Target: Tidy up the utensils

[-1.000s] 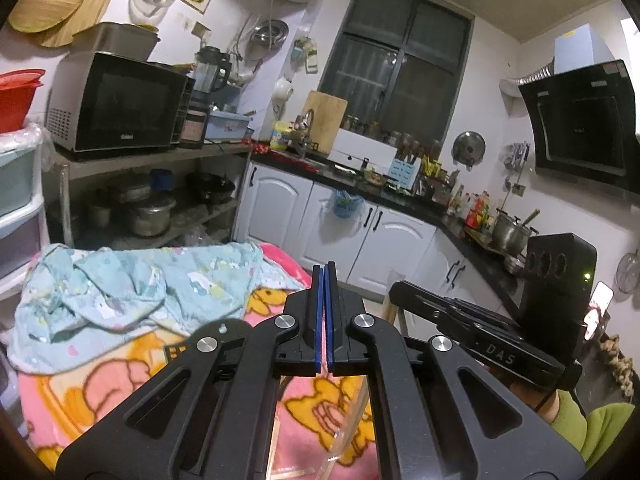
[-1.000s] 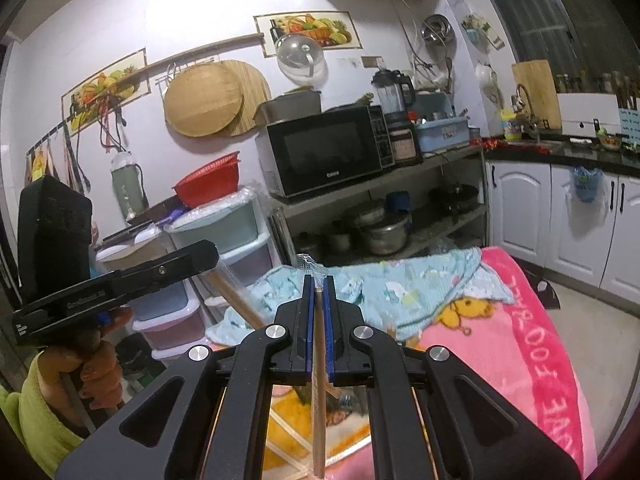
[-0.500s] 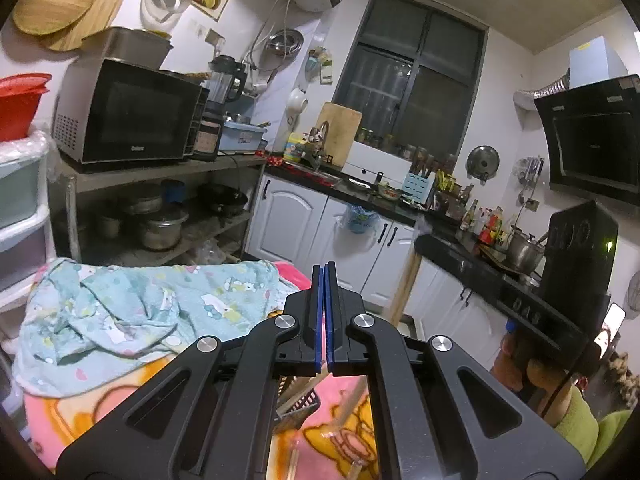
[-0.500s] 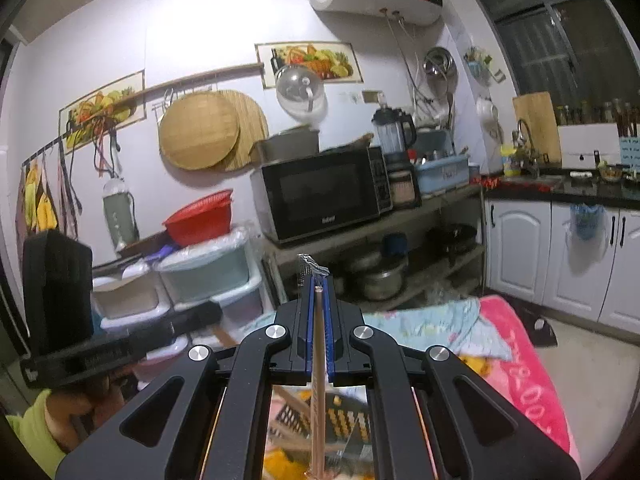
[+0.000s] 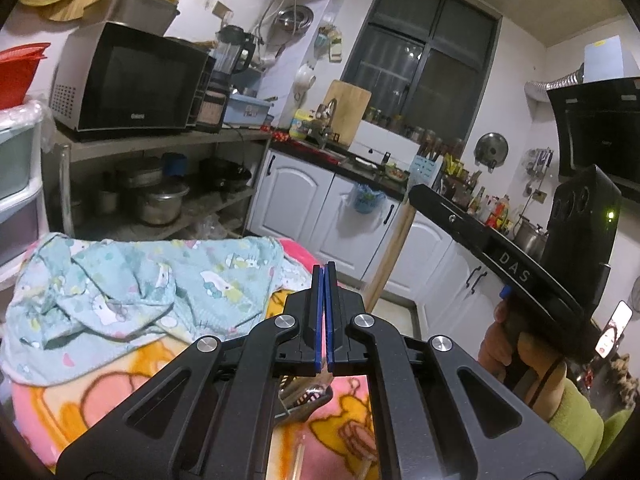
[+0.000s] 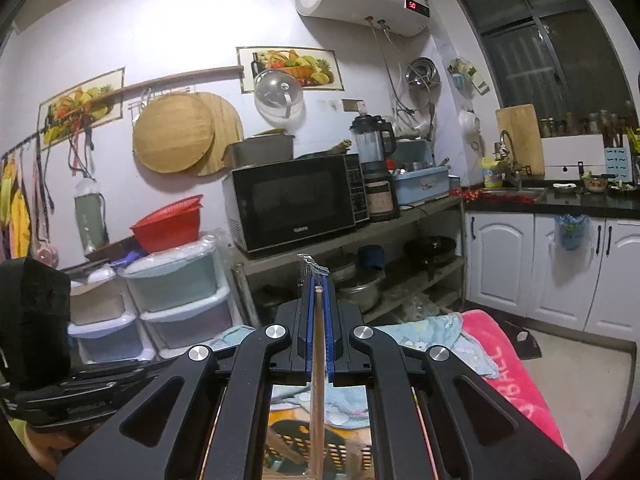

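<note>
In the right wrist view my right gripper (image 6: 318, 282) is shut on a thin wooden utensil handle (image 6: 318, 380) that runs down between its blue pads; a bit of silvery wire shows at the tip. Below it lies a dark slotted basket (image 6: 340, 454) with wooden sticks in it. In the left wrist view my left gripper (image 5: 324, 270) is shut with nothing between its pads. The right gripper (image 5: 416, 196) hangs to its right, and the wooden handle (image 5: 386, 258) slants down from it. Part of the dark basket (image 5: 306, 394) shows under the left gripper.
The basket rests on a pink cartoon blanket (image 5: 100, 400) with a crumpled light blue cloth (image 5: 140, 288) on its far side. Behind stand a shelf with a microwave (image 6: 296, 204), plastic drawers (image 6: 176, 300) and white cabinets (image 5: 304, 200). A hand in a green sleeve (image 5: 576, 420) holds the right gripper.
The right gripper has risen with the wooden handle still in it, so its view now shows more wall and less blanket. The left gripper has shifted sideways and stays shut.
</note>
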A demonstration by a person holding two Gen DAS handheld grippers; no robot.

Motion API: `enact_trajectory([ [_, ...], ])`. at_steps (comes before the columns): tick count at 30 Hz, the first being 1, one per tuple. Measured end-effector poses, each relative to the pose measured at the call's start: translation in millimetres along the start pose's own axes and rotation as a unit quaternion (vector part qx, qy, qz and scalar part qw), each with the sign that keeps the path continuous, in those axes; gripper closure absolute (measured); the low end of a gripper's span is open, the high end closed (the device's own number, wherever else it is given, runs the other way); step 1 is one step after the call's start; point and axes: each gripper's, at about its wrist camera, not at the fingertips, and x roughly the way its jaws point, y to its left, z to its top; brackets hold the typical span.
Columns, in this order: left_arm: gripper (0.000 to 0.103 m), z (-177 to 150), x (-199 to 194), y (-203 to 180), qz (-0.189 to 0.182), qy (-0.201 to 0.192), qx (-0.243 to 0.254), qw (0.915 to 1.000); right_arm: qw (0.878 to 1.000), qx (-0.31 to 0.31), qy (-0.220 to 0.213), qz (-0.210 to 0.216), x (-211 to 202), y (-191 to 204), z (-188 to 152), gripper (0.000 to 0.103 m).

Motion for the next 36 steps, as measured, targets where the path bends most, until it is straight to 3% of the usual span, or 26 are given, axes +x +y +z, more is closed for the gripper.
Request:
enact_trajectory([
  [15, 0.103, -17.6, 19.2, 12.7, 0.010, 0.025, -0.008, 0.9996, 1.000, 0.005, 0.008, -0.007, 18.6, -12.5, -25.3, 0.098],
  [27, 0.103, -32.0, 28.8, 26.4, 0.015, 0.051, -0.022, 0.9983, 0.999, 0.006, 0.051, -0.011, 32.3, -12.1, -53.7, 0.097],
  [30, 0.103, -36.2, 30.5, 29.8, 0.018, 0.058, -0.025, 0.9979, 0.998, 0.011, 0.067, -0.013, 30.2, -12.7, -59.1, 0.095],
  [36, 0.101, -40.9, 28.4, 32.8, 0.023, 0.061, -0.029, 0.9974, 0.997, 0.003, 0.078, -0.021, 21.4, -11.5, -64.1, 0.076],
])
